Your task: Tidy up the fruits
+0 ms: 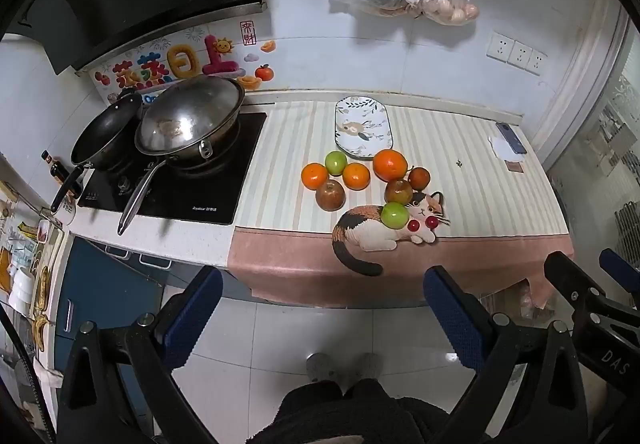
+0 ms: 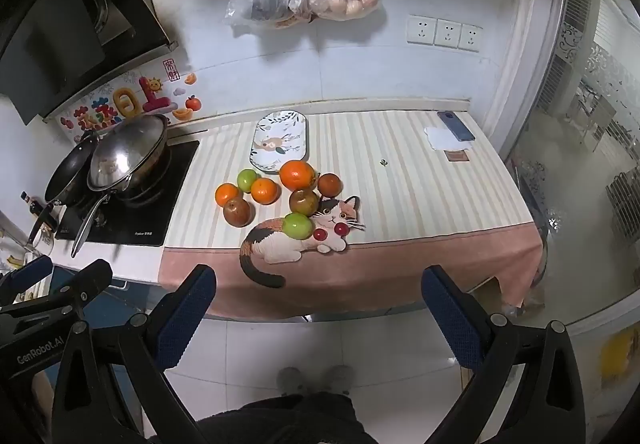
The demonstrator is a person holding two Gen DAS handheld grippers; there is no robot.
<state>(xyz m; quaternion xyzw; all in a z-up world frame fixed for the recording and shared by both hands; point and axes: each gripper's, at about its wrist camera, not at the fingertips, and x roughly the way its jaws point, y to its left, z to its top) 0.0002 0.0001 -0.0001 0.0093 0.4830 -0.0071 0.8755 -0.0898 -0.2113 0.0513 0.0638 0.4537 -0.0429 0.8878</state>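
Several fruits lie bunched on the striped cat-print cloth (image 1: pixel 460 172) (image 2: pixel 420 180): a large orange (image 1: pixel 390 165) (image 2: pixel 297 174), two small oranges (image 1: pixel 315 176) (image 2: pixel 264 191), green apples (image 1: pixel 335 162) (image 1: pixel 395 215) (image 2: pixel 298 225), brownish-red apples (image 1: pixel 330 195) (image 2: pixel 239 213) and two cherries (image 1: pixel 414 225) (image 2: pixel 319 234). An oblong patterned plate (image 1: pixel 363 126) (image 2: pixel 279 142) lies bare behind them. My left gripper (image 1: pixel 322 308) and right gripper (image 2: pixel 318 308) both hang open over the floor, short of the counter's front edge, nothing between their fingers.
A stove (image 1: pixel 192 180) with a wok (image 1: pixel 188 124) and a frying pan (image 1: pixel 106 134) sits left of the cloth. A phone (image 2: pixel 456 125) lies at the far right. Bags of eggs (image 2: pixel 340 0) and scissors hang on the wall. A person's feet (image 1: pixel 344 366) show below.
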